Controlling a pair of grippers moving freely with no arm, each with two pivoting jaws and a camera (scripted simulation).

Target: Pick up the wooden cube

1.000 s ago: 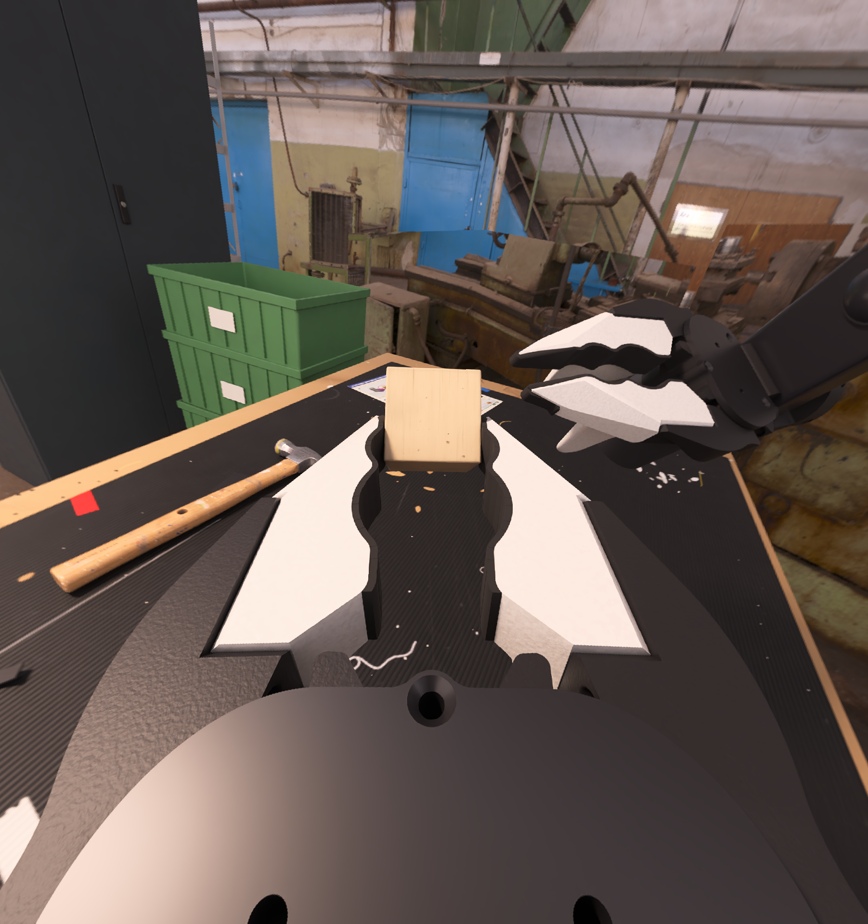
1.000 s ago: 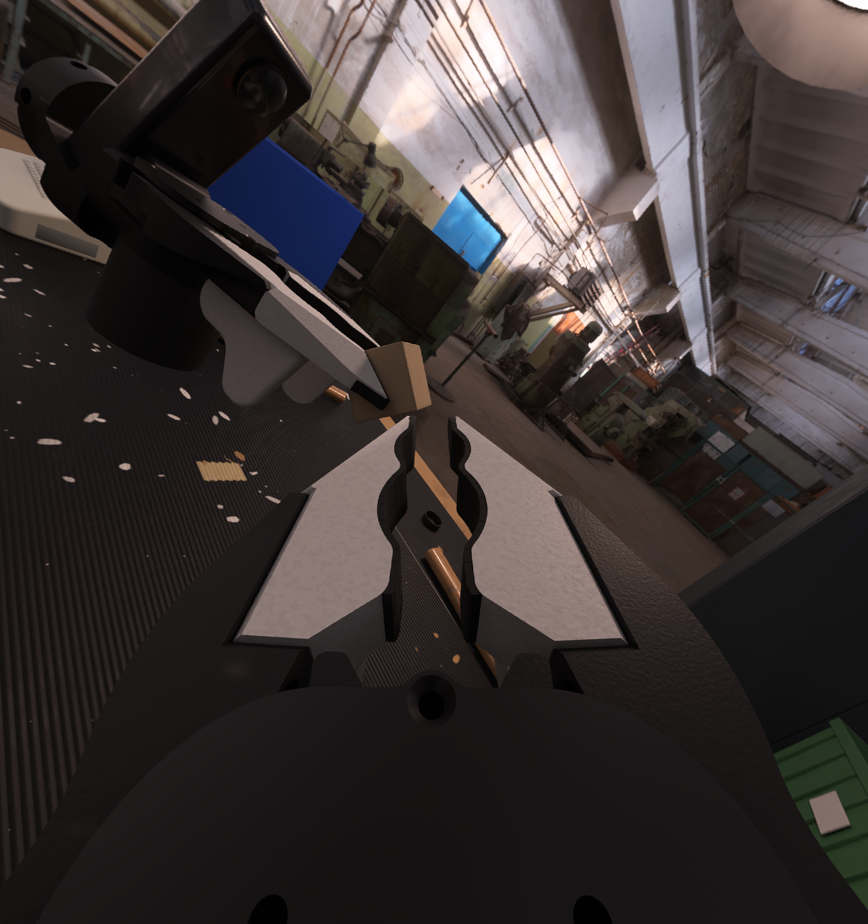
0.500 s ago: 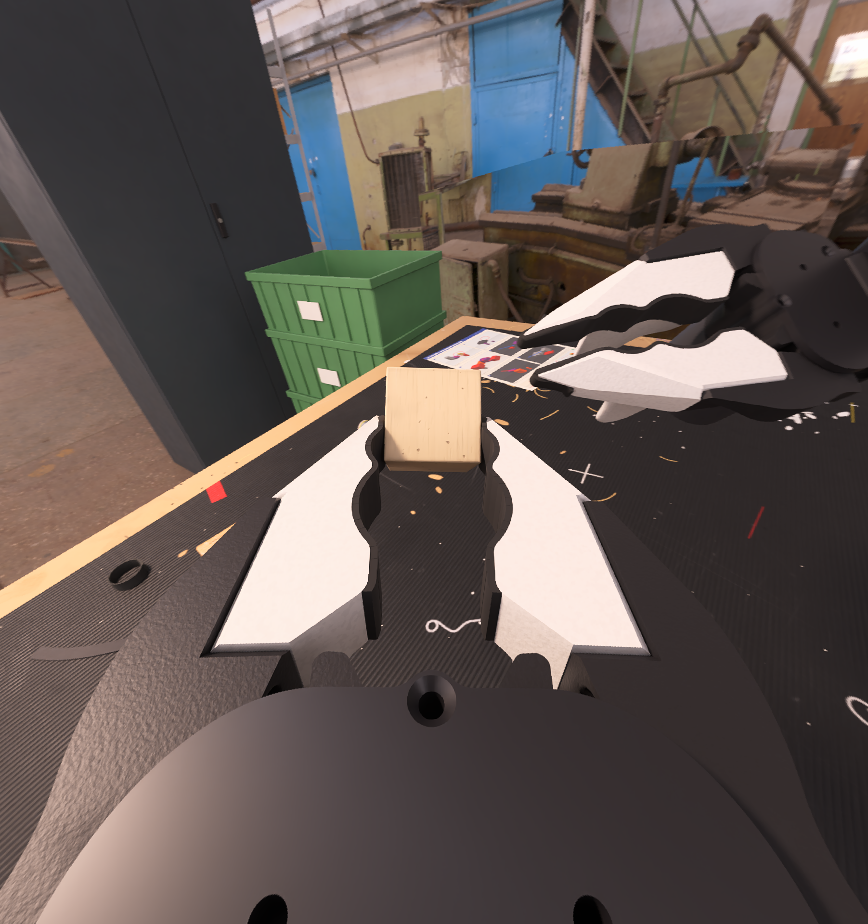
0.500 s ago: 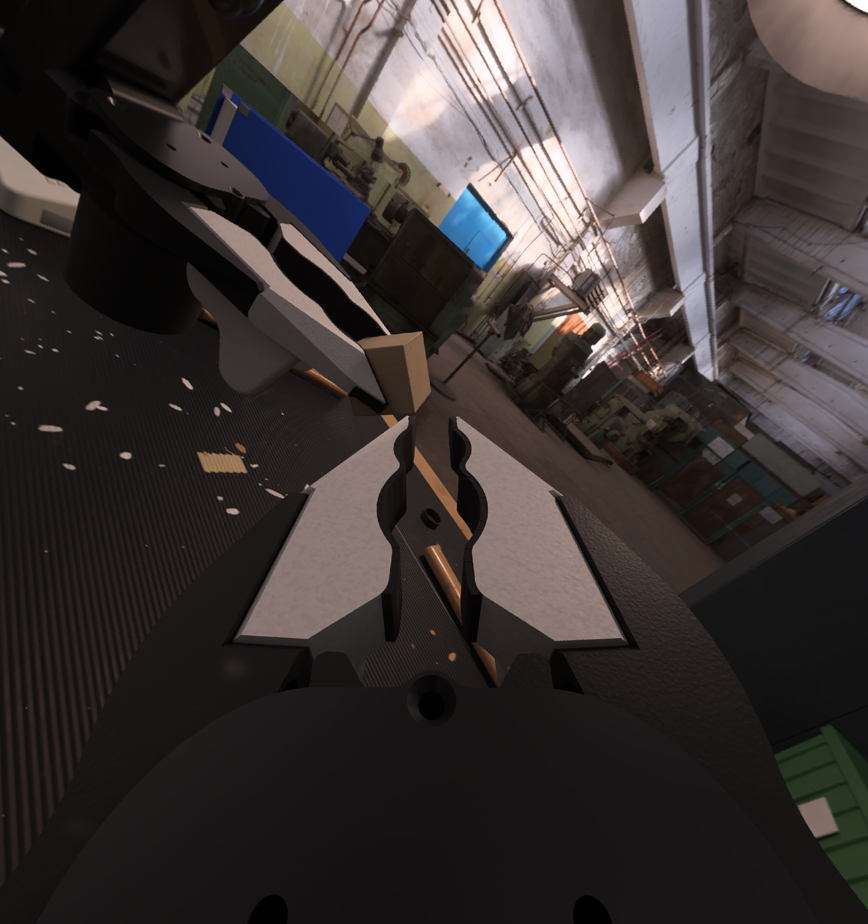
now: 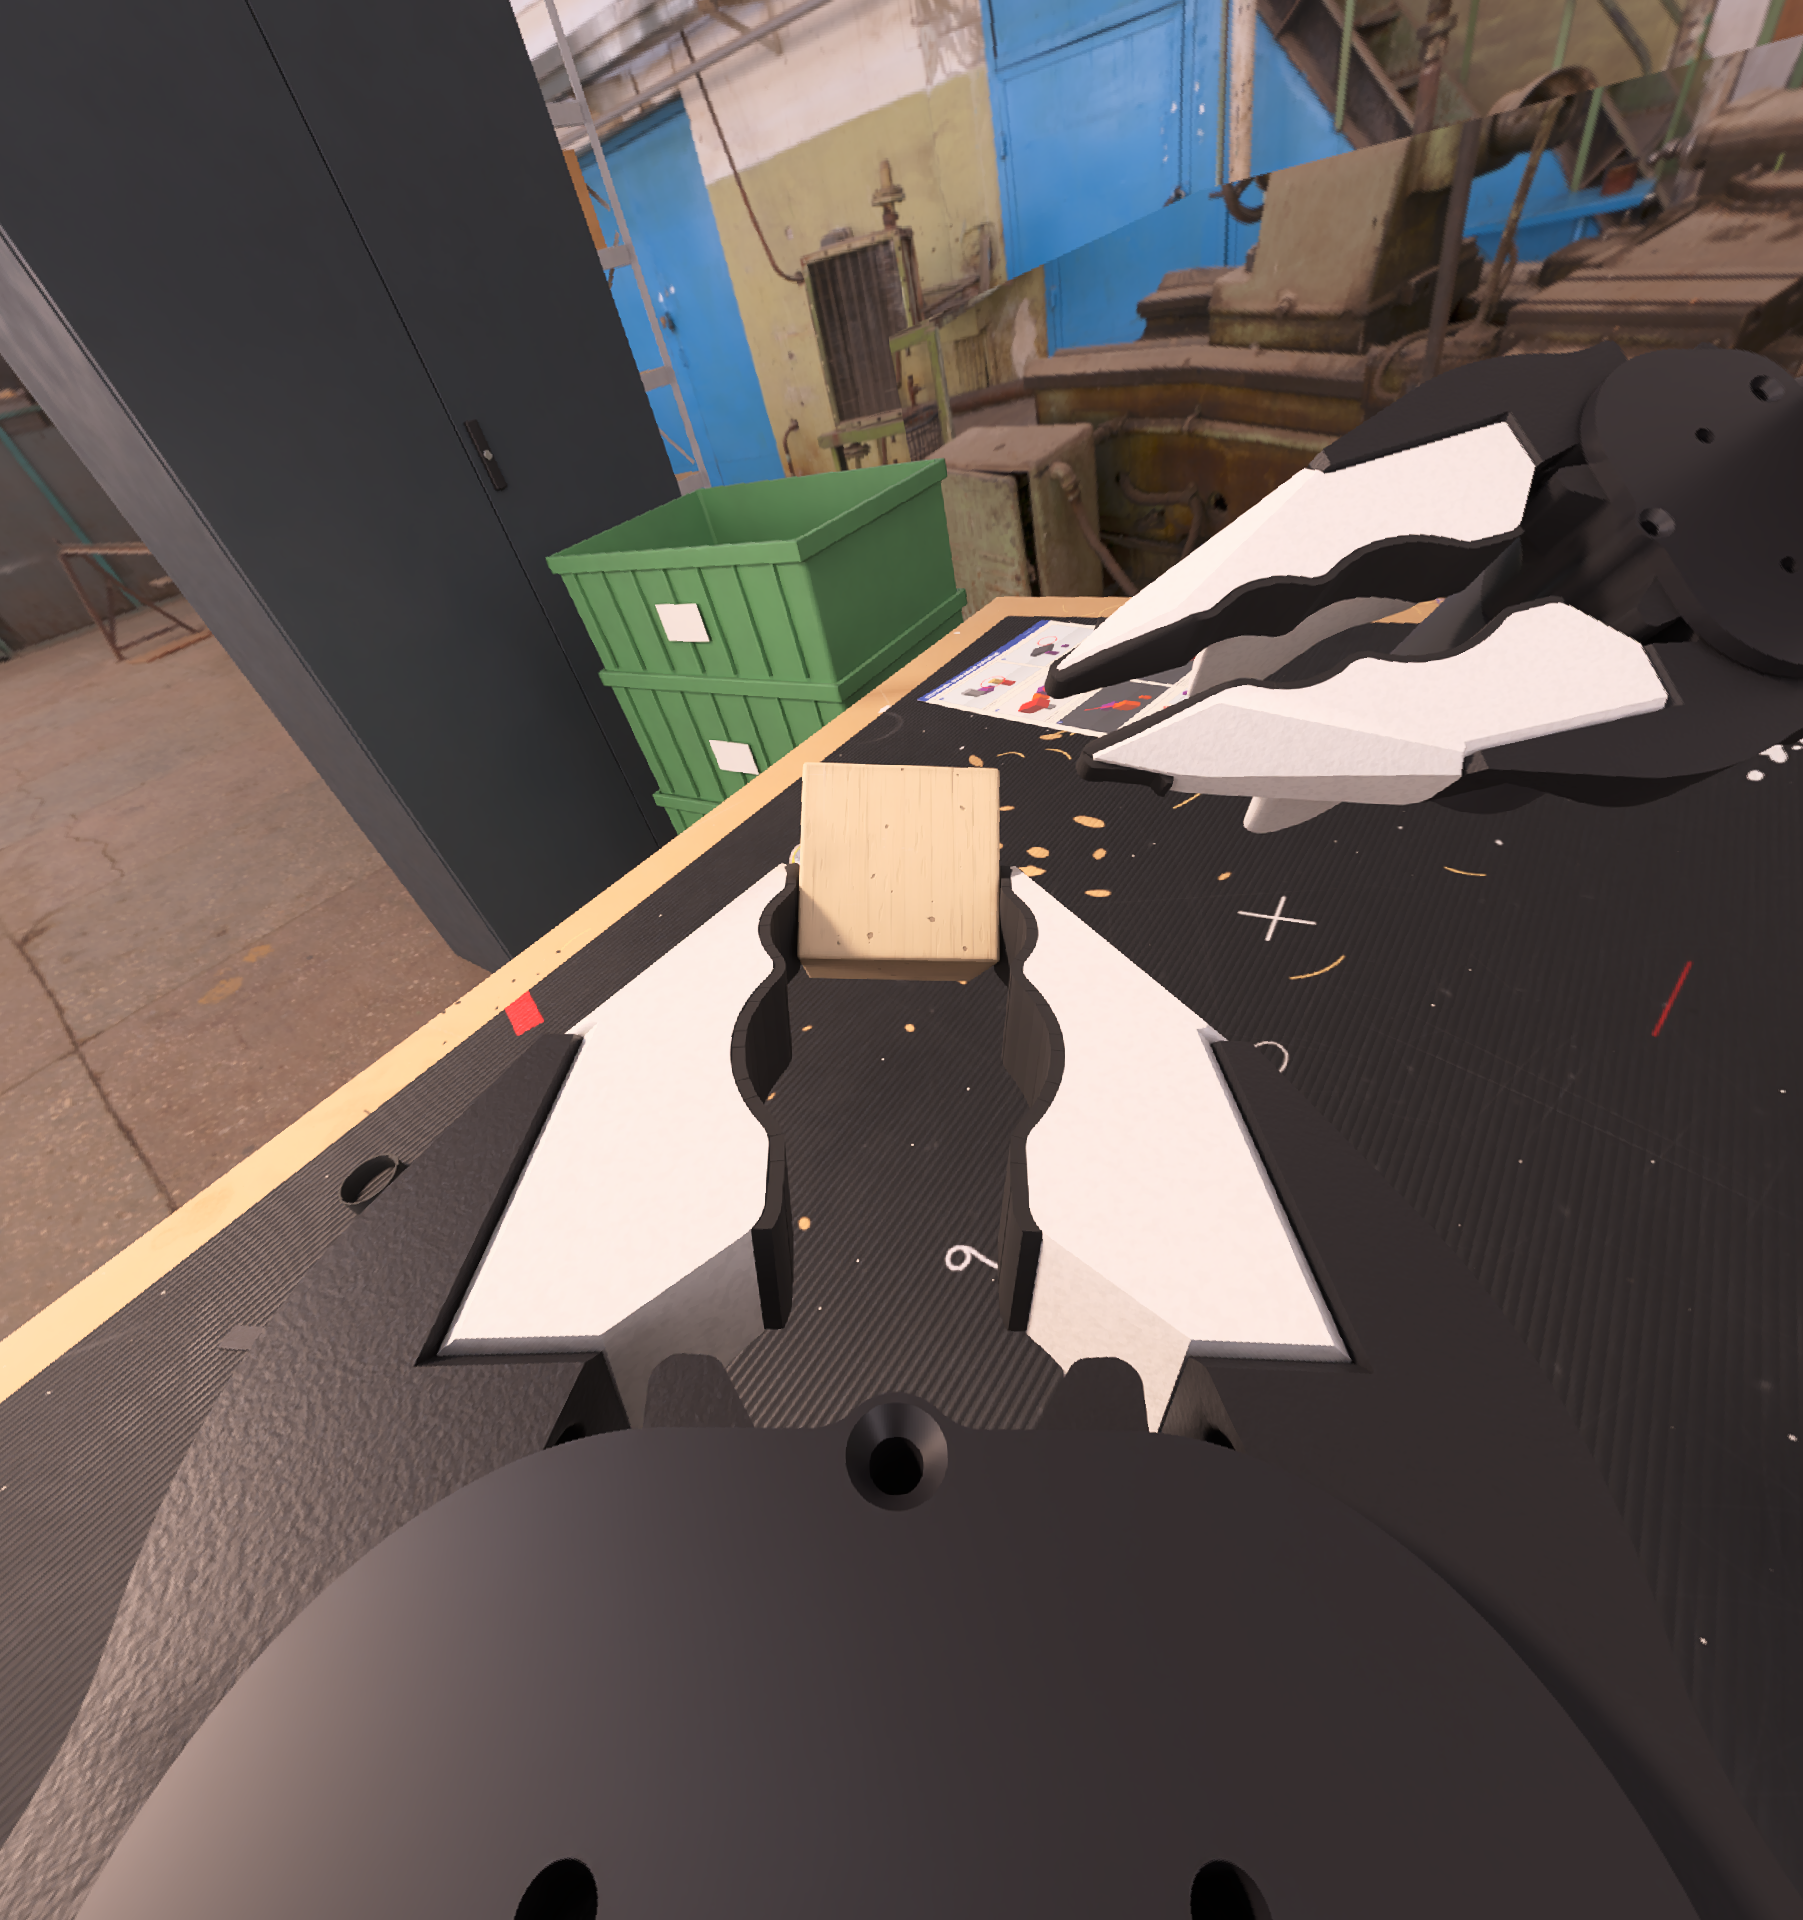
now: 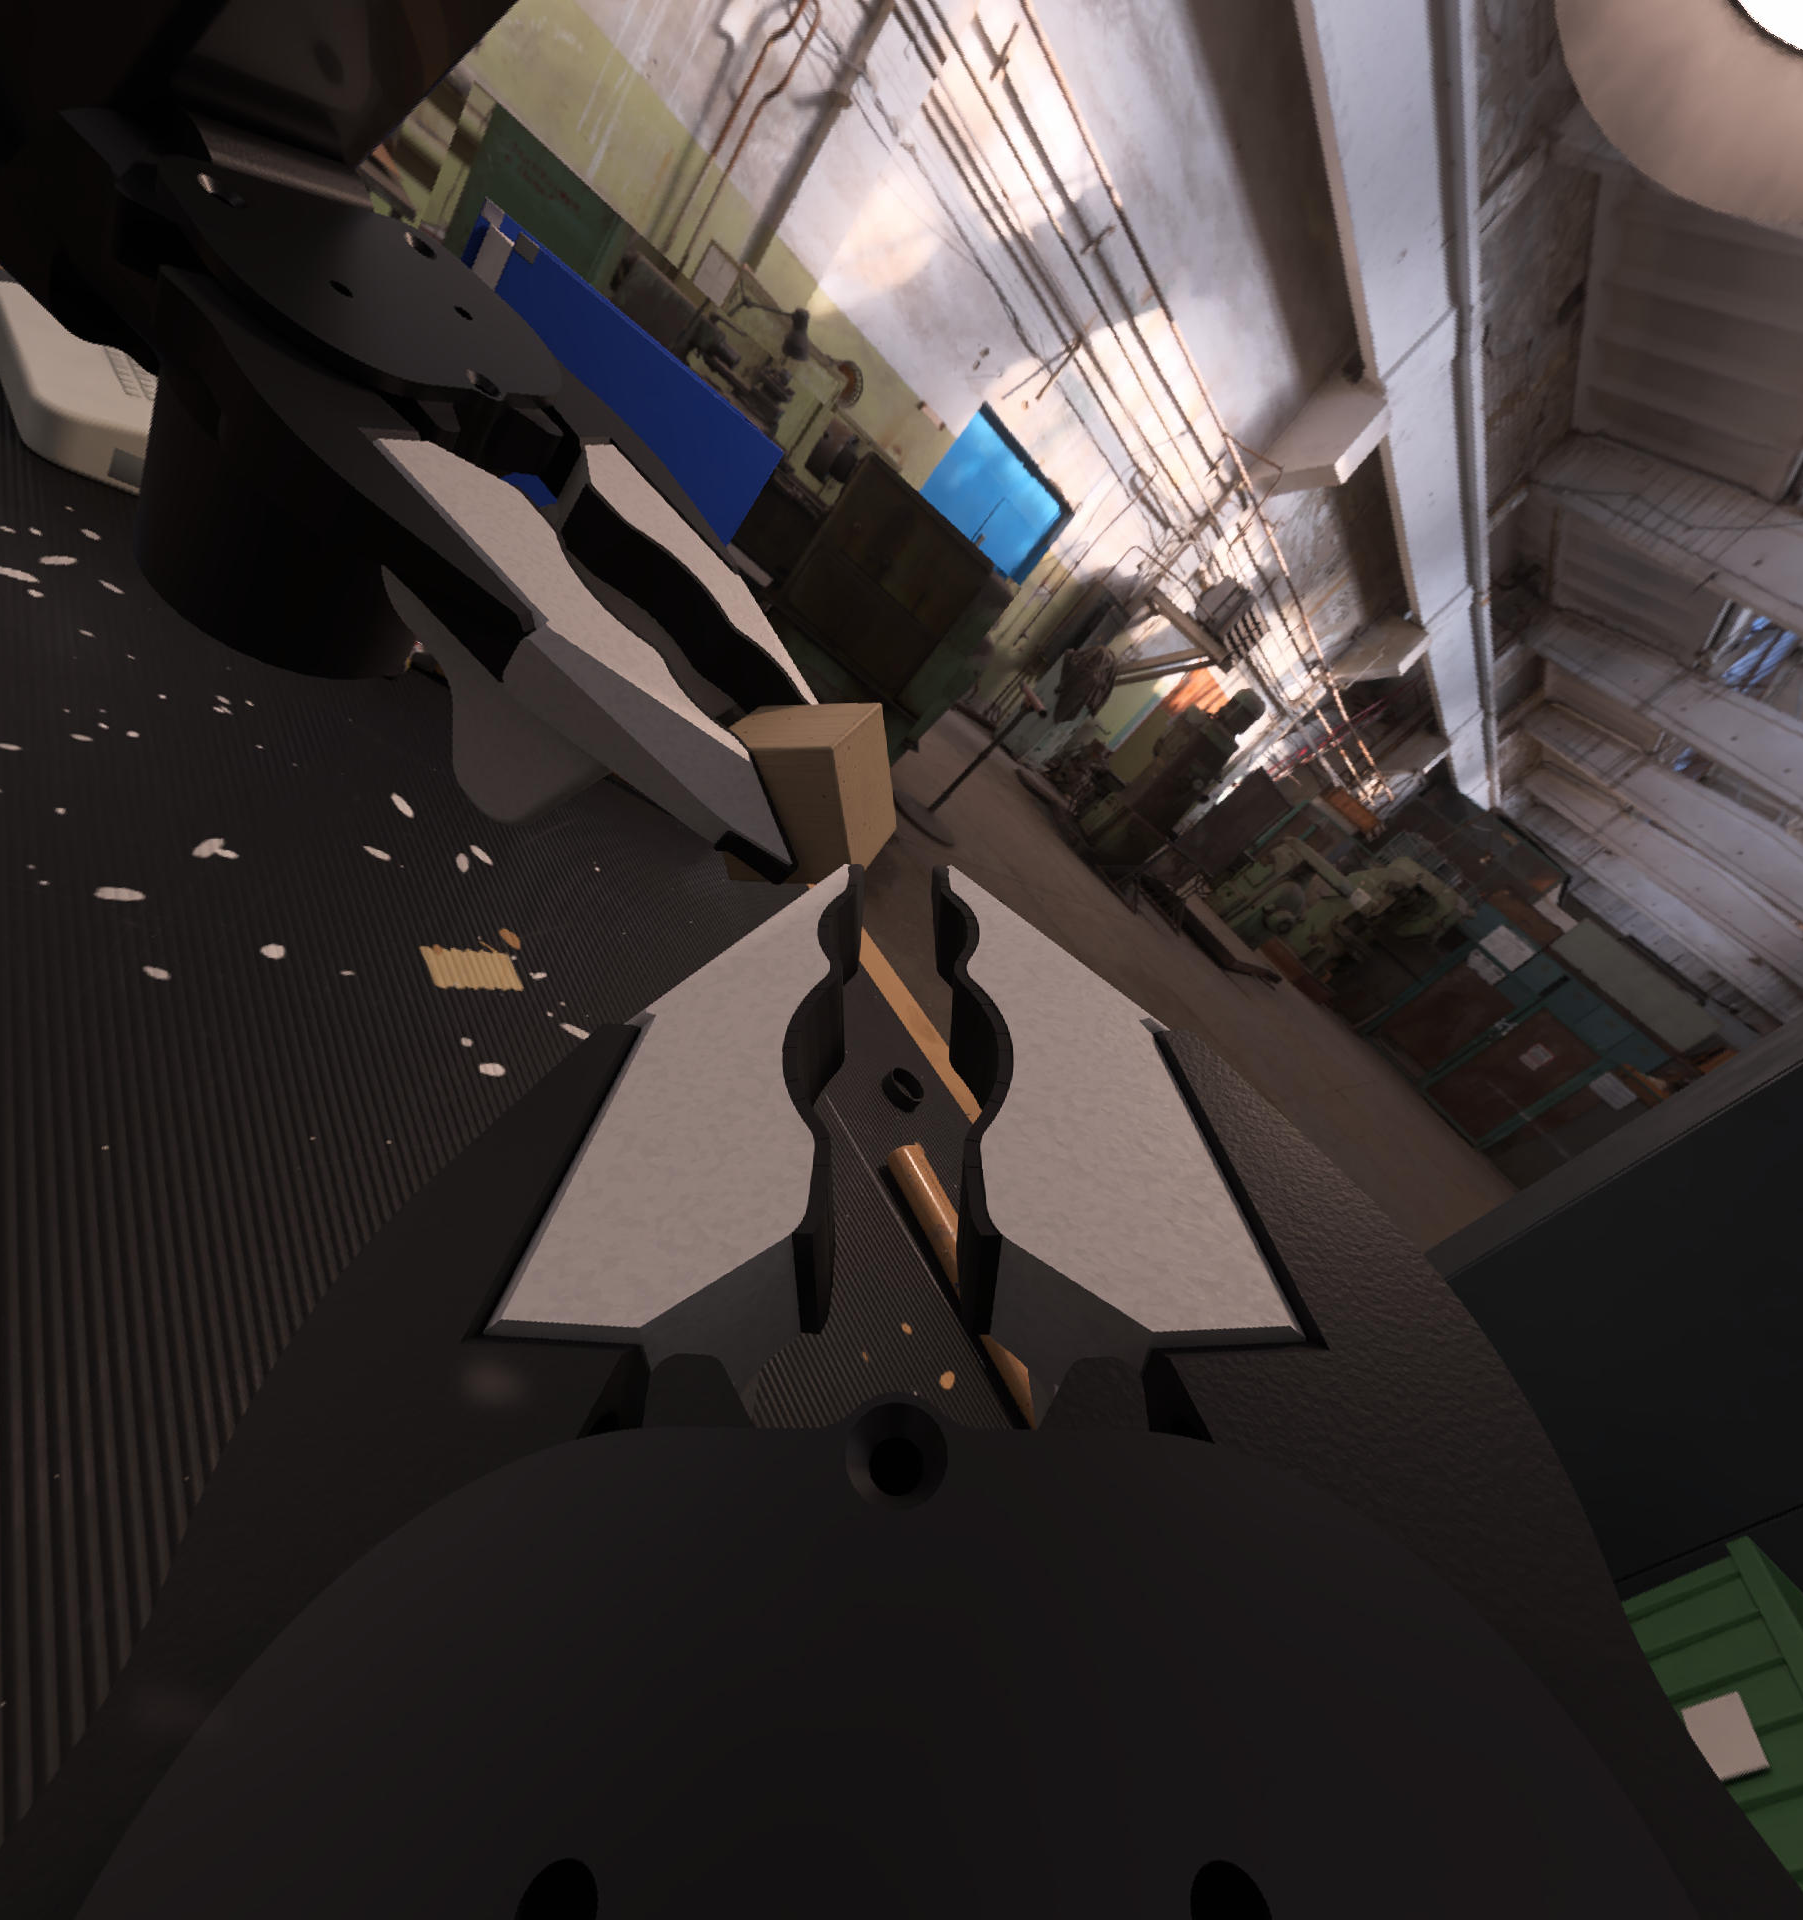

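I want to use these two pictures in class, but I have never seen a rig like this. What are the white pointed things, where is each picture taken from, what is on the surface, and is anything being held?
The white pointed shapes are the fingers of two two-finger grippers. Each picture comes from a camera on one gripper, looking forward along its own fingers. In the left wrist view, the left gripper is clamped on a pale wooden cube, held above the black ribbed worktop; the right gripper shows farther off, holding nothing. The right wrist view shows the right gripper's own fingers with a gap between them, and the cube seen from the side. On the worktop lie pale chips, a printed sheet and a wooden handle. Green stacked crates stand beside it.
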